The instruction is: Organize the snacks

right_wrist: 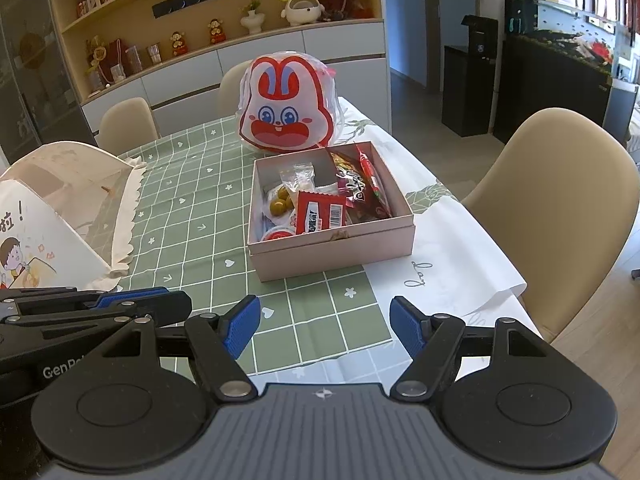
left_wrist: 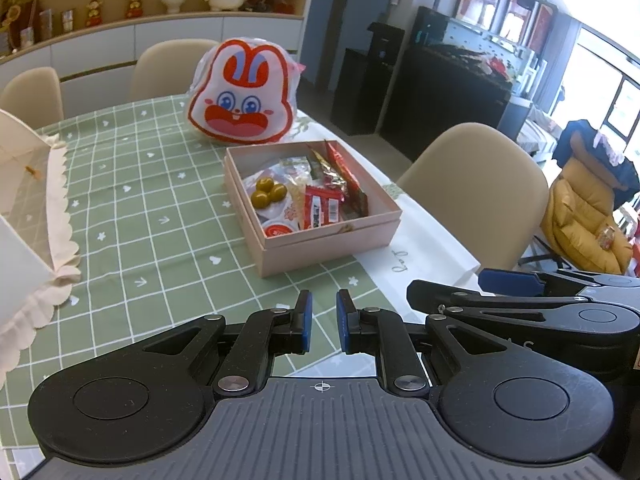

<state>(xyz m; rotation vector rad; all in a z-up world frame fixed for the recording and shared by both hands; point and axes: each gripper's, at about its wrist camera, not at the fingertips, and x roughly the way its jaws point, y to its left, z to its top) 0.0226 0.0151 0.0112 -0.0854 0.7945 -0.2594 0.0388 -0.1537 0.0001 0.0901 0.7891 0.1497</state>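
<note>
Blue-padded fingers of the left hand-held gripper [left_wrist: 324, 320] stand nearly together with only a narrow gap and nothing between them; the right hand-held gripper [right_wrist: 325, 328] has its jaws set wide apart, also empty. Both hover over the near edge of the counter [left_wrist: 160, 216], side by side, short of the goods.

Just ahead sits the pale pink cardboard box [right_wrist: 332, 252], open-topped and holding the mixed wrapped snacks [right_wrist: 320, 208]: a red-and-white sachet, dark foil packs, a clear pouch of green olives. These look light, crinkly and slippery, so pinching a sealed edge or flat corner seems safest; squeezing the middle could crush the contents. Behind the box, close to its far wall, stands the red-and-white rabbit-face bag [right_wrist: 290, 108], soft and puffy.

A green checked tablecloth covers the counter, with a white mesh food cover [left_wrist: 36, 216] at left, beige chairs around, and display shelves beyond.
</note>
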